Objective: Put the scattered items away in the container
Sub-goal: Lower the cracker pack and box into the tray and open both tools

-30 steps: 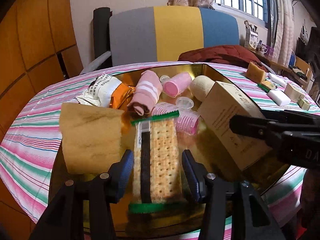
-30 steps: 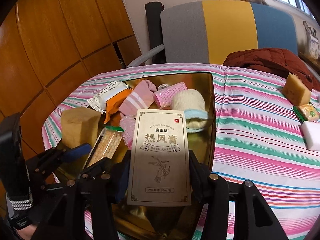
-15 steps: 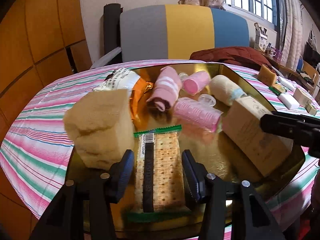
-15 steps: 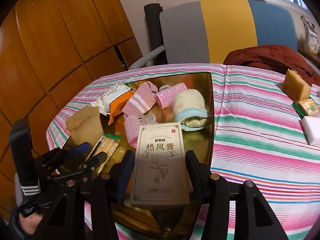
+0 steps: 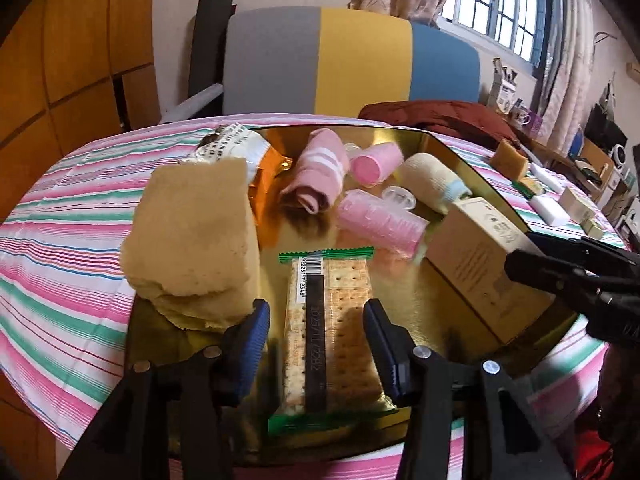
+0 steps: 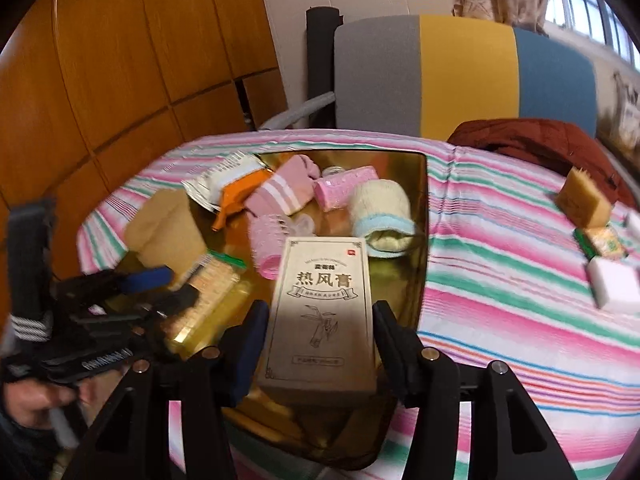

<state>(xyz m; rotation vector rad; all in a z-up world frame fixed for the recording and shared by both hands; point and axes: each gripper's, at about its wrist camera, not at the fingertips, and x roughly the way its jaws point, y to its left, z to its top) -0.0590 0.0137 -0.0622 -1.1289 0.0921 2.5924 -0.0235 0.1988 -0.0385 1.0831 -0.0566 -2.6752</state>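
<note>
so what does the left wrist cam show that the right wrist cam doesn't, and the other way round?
Only the left wrist view: the cracker pack's barcode side between the left gripper's fingers, and the window.

Only the right wrist view: the printed front of the box between the right gripper's fingers, and the hand holding the left gripper.

Both: the gold tray, pink sock, sponge, striped cloth.

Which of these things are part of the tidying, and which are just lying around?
In the job: gold tray, cracker packet, tan box, left gripper, right gripper, loose white block on the cloth.

Just about: striped chair, red jacket.
</note>
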